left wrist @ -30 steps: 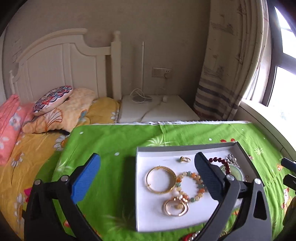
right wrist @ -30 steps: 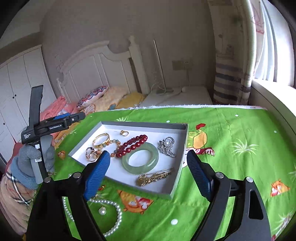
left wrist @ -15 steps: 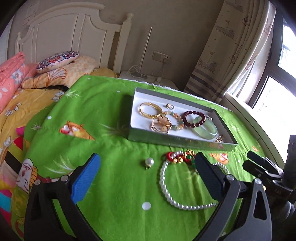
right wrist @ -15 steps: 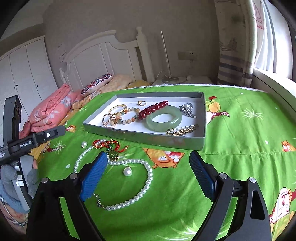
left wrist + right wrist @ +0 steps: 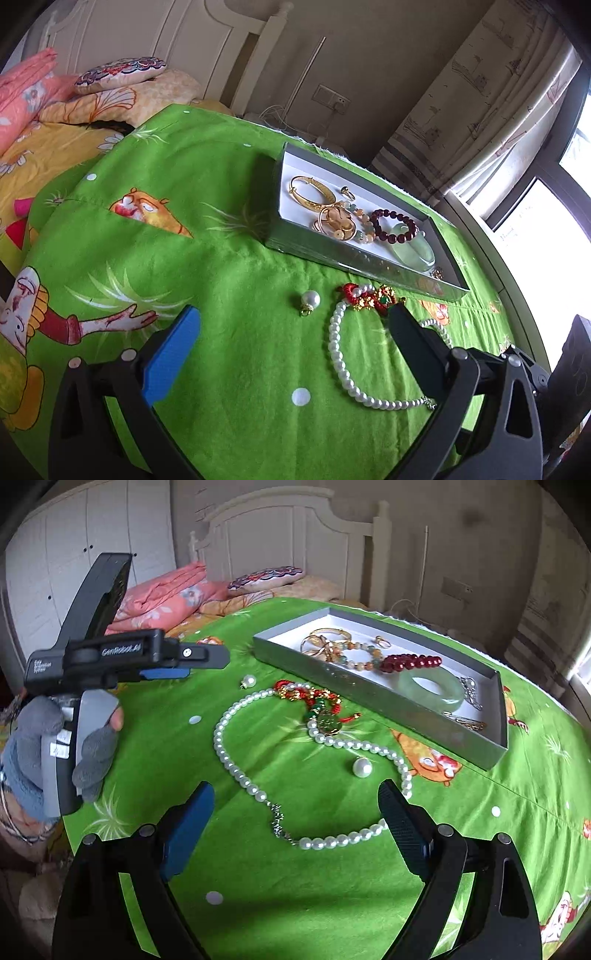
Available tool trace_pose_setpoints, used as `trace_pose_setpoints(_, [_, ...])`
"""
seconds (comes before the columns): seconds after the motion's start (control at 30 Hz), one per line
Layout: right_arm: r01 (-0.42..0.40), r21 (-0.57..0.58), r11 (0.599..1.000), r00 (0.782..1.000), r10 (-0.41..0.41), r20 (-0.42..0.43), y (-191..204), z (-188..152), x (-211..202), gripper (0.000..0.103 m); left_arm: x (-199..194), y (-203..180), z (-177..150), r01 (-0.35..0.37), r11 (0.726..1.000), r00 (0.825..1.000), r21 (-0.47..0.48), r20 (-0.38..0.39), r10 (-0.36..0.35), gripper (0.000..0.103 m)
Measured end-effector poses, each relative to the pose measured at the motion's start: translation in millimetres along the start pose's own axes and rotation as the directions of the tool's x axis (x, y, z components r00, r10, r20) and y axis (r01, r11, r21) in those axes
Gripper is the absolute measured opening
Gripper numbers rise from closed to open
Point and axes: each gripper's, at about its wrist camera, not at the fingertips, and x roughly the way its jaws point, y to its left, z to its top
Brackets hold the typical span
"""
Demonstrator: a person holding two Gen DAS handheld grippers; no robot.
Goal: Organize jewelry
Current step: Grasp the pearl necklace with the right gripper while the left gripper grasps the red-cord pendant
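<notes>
Where unclasped, pearl necklace (image 5: 236, 771) curls.

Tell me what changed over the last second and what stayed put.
Both claws pulled back from the tray toward the near edge of the cloth, bringing the pearl necklace and loose pearls into view. The left claw and right claw remain open and empty; nothing was grasped or released. The jewelry in the tray stayed where it was.

The green bedspread (image 5: 295, 886) is matt, slightly fuzzy cloth. On it the pearl necklace (image 5: 236, 771) shines glossy and smooth. The grey tray (image 5: 369, 692) looks like matt card; inside, the jade-green bangle (image 5: 430, 694) is polished and translucent, the gold bangle (image 5: 310, 190) bright metal.
</notes>
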Motion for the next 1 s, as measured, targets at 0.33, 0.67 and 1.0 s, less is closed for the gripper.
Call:
trace_pose_setpoints(0.33, [-0.058,-0.105,0.993,0.994,0.048,-0.095,27.8,16.9,30.4,0.073,-13.3,17.4,3.0,-0.020,0.995,0.997,-0.098,0.068,0.027,0.100])
trace_pose_setpoints(0.67, [-0.119,-0.129,0.984,0.989,0.106,-0.105,35.3,6.3,20.2,0.011,-33.8,38.8,5.8,-0.098,0.972,0.980,-0.215,0.151,0.133,0.100])
trace_pose_setpoints(1.0, [-0.343,0.244,0.907,0.913,0.261,0.315,-41.2,5.9,-61.9,0.010,-25.8,14.9,4.9,-0.158,0.984,0.976,-0.086,0.139,0.169,0.101])
